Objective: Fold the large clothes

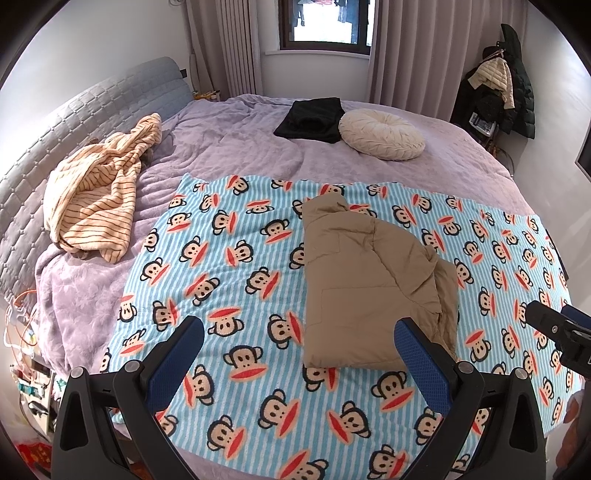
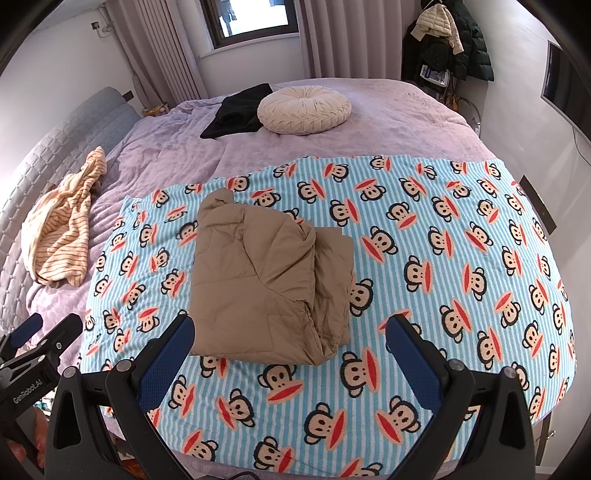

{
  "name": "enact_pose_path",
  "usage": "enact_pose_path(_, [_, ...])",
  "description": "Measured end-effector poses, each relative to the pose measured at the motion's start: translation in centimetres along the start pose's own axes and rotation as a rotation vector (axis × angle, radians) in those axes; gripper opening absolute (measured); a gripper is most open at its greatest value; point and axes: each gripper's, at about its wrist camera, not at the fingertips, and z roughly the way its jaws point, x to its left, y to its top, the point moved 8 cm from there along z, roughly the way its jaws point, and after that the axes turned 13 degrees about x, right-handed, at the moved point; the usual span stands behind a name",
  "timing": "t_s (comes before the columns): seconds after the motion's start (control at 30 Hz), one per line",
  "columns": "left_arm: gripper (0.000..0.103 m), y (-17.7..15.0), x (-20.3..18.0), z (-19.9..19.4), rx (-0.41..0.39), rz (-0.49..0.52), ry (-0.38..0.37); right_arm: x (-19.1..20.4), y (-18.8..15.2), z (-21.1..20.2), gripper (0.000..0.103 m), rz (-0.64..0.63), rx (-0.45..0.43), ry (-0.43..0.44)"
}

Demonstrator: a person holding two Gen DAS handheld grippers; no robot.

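Right wrist view shows our right gripper (image 2: 290, 338) and left gripper (image 1: 299, 338) both spread and empty, the folded jacket (image 2: 269, 284) lying lengthwise straight ahead, nearer the right.

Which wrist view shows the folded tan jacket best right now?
The right wrist view: the jacket lies whole and centred between the fingers. In the left wrist view the jacket sits off to the right, and a finger covers its near corner.

Curtained window (image 1: 325, 22) behind lilac-covered bed (image 1: 236, 144).
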Motion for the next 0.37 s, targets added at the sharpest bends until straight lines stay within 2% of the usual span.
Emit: enact_pose_path(0.37, [0.103,0.77,-0.05,0.52,-0.008,0.016,-0.016,-0.04,0.09,0.13,0.103,-0.001,0.002,0.000])
